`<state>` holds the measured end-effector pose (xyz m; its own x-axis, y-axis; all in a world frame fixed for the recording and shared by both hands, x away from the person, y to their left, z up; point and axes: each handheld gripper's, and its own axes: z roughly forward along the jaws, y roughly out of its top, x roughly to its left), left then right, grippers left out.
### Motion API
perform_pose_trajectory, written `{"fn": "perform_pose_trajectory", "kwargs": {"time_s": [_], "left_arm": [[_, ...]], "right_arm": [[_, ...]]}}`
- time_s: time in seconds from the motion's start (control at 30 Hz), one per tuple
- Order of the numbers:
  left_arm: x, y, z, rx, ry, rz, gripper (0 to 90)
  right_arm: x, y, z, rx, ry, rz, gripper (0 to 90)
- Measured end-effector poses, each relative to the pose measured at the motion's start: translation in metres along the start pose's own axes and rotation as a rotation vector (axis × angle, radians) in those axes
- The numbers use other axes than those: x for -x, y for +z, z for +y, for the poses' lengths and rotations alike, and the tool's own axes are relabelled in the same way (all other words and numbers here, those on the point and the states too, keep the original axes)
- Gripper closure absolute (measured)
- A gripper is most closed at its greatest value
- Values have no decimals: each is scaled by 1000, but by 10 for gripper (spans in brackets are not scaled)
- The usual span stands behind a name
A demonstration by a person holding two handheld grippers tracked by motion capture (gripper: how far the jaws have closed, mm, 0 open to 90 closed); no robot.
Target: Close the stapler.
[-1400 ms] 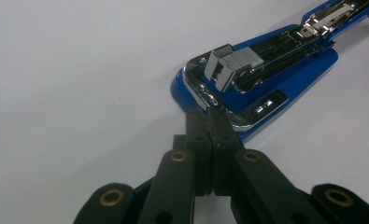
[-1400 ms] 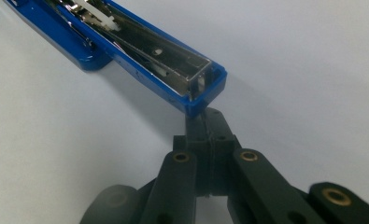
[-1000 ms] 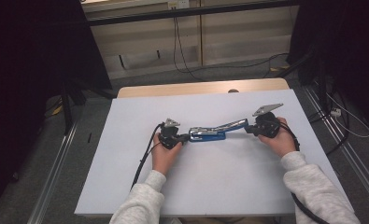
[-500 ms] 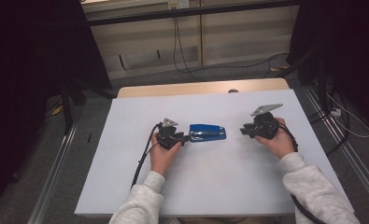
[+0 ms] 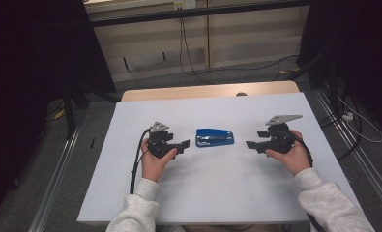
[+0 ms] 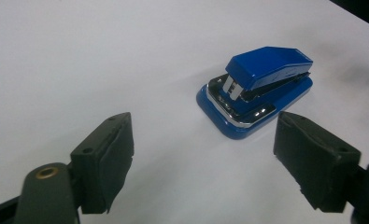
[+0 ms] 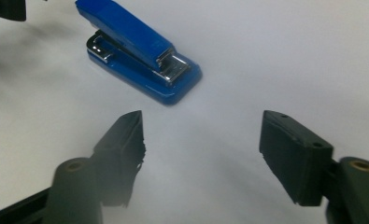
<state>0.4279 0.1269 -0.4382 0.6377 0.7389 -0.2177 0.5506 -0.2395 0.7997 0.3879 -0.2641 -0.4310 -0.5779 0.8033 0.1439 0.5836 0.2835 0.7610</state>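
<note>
A blue stapler (image 5: 214,137) lies closed and flat on the white table (image 5: 203,193), midway between my two grippers. My left gripper (image 5: 183,144) is a short way to its left. Its jaws have just been opening and stand wide with nothing between them. In the left gripper view the stapler (image 6: 257,88) lies just beyond the left gripper (image 6: 203,140), apart from its fingertips. My right gripper (image 5: 250,144) is off to the stapler's right. Its jaws have also just been opening and hold nothing. In the right gripper view the stapler (image 7: 135,51) lies ahead of the right gripper (image 7: 201,128).
A wooden strip (image 5: 208,91) runs along the table's far edge. Metal rails (image 5: 58,193) flank the table on both sides. Cables (image 5: 358,121) lie on the floor at the right. A black cable (image 5: 136,164) trails from the left gripper over the table.
Both grippers have let go of the stapler's ends and opened. The left one has drawn back to the left, the right one to the right. The stapler now lies alone on the table.
</note>
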Motion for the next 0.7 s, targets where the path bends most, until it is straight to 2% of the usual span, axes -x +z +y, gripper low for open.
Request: {"fn": "perform_pose_trajectory", "kwargs": {"time_s": [0.23, 0.4, 0.53, 0.7], "left_arm": [[1, -12, -2, 12, 16, -12, 136], [1, -20, -1, 32, 29, -21, 123], [2, -24, -2, 26, 40, -20, 113], [3, -30, -2, 39, 49, -36, 108]], "right_arm": [[-9, -12, -9, 6, -4, 3, 234], [-15, -21, -19, 9, 18, 23, 213], [-22, -26, -27, -4, 11, 49, 200], [-27, -34, -32, -7, -2, 51, 190]]}}
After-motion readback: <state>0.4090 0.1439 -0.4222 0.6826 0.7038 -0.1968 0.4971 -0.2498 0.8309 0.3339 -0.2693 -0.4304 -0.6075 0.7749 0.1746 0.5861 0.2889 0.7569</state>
